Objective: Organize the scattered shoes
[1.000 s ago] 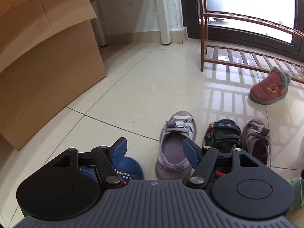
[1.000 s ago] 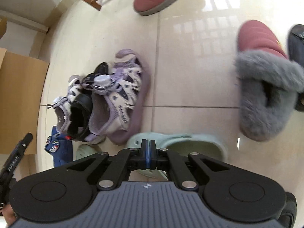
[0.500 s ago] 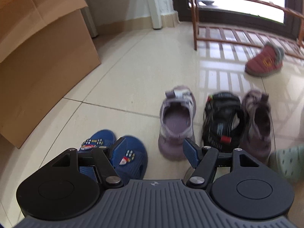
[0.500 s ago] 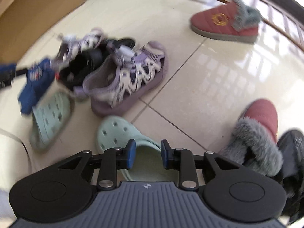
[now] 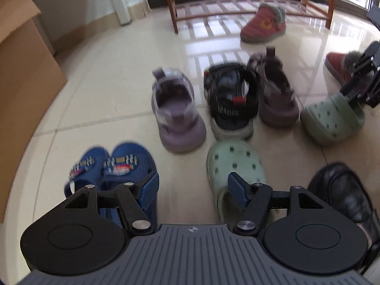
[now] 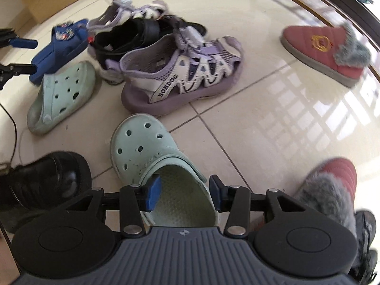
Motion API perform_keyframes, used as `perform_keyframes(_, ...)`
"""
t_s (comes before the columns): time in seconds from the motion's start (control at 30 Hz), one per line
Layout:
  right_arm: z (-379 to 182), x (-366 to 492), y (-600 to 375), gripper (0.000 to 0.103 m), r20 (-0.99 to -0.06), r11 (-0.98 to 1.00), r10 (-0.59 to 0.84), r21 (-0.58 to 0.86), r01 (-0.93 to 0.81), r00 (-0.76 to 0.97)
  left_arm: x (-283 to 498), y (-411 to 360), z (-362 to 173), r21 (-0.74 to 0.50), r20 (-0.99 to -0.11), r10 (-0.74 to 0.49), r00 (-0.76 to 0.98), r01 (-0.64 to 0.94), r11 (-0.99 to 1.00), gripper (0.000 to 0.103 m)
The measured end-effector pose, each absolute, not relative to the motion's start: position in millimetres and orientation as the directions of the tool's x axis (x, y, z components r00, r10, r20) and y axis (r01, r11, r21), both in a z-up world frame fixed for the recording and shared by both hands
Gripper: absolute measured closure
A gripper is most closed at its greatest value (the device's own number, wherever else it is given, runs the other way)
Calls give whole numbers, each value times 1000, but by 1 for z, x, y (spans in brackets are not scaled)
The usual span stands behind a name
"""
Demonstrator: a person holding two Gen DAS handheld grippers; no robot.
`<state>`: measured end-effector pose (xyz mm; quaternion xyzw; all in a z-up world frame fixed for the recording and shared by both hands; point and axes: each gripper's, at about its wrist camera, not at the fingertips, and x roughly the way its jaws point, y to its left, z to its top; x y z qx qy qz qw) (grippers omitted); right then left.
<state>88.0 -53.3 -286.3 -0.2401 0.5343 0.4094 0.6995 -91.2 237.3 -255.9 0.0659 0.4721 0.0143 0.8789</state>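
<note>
Scattered shoes lie on the tiled floor. My right gripper (image 6: 185, 190) hangs over the heel opening of a pale green clog (image 6: 144, 147). Its jaws are opening and the pads do not press on the clog. The matching clog (image 6: 61, 95) lies to the left. My left gripper (image 5: 192, 187) is open above bare floor, with that clog (image 5: 235, 163) by its right finger and a pair of blue sandals (image 5: 111, 166) by its left. Further off lie two purple sandals (image 5: 178, 116) with a black sandal (image 5: 230, 102) between them.
A wooden shoe rack (image 5: 237, 7) stands at the back by the window, with a red fur-lined boot (image 5: 263, 26) in front of it. Its mate (image 6: 332, 182) lies at my right. A black leather shoe (image 6: 42, 180) is near left. A cardboard box (image 5: 21, 71) stands at the far left.
My right gripper has rolled round and gone from shut to open over the green clog. My left gripper has tipped down, bringing the blue sandals and a green clog into view.
</note>
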Motion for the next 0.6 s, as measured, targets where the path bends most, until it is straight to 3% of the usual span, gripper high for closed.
perform_keyframes(0.2, -293, 90, -49, 54, -936, 489, 345, 111, -865, 74, -86, 226, -247, 107, -806, 69, 588, 30, 994, 37)
perform_keyframes(0.3, -298, 95, -49, 87, -942, 500, 328, 112, -859, 68, -76, 218, -241, 90, -792, 54, 607, 28, 996, 37)
perform_keyframes(0.43, -298, 100, -57, 90, -944, 555, 326, 149, -818, 50, -68, 207, -232, 77, -768, 37, 640, 34, 996, 37)
perform_keyframes(0.6, -294, 100, -82, 91, -958, 749, 280, 176, -639, 64, -59, 199, -225, 48, -742, 23, 670, 20, 999, 37)
